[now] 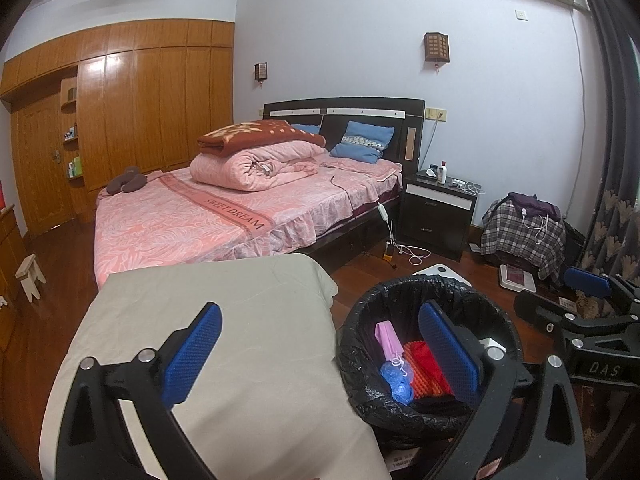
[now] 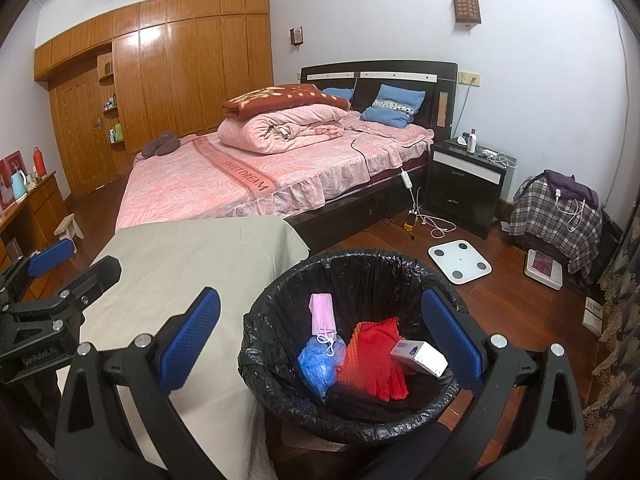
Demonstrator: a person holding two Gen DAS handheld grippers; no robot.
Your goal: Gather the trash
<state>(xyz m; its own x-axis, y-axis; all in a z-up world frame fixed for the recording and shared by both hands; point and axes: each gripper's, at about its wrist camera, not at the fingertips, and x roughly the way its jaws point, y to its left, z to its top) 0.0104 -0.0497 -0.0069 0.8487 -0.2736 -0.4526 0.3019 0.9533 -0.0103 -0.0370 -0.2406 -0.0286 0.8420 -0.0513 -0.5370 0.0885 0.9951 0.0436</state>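
A trash bin (image 2: pixel 404 268) lined with a black bag stands on the wooden floor beside a cloth-covered table (image 2: pixel 192 264). Inside lie a pink mask (image 2: pixel 322 312), a blue crumpled bag (image 2: pixel 320 362), a red glove (image 2: pixel 378 356) and a small white box (image 2: pixel 420 358). My right gripper (image 2: pixel 320 340) is open above the bin with nothing between its fingers. My left gripper (image 1: pixel 320 352) is open too, straddling the table's edge and the bin (image 1: pixel 404 284). The same mask (image 1: pixel 388 338) and blue bag (image 1: pixel 396 382) show in the left wrist view.
A bed (image 2: pixel 248 176) with pink covers fills the middle of the room. A dark nightstand (image 2: pixel 464 184), cables, a white scale (image 2: pixel 460 262) and a chair draped in plaid cloth (image 2: pixel 556 216) stand to the right. Wooden wardrobes (image 2: pixel 180 72) line the left wall.
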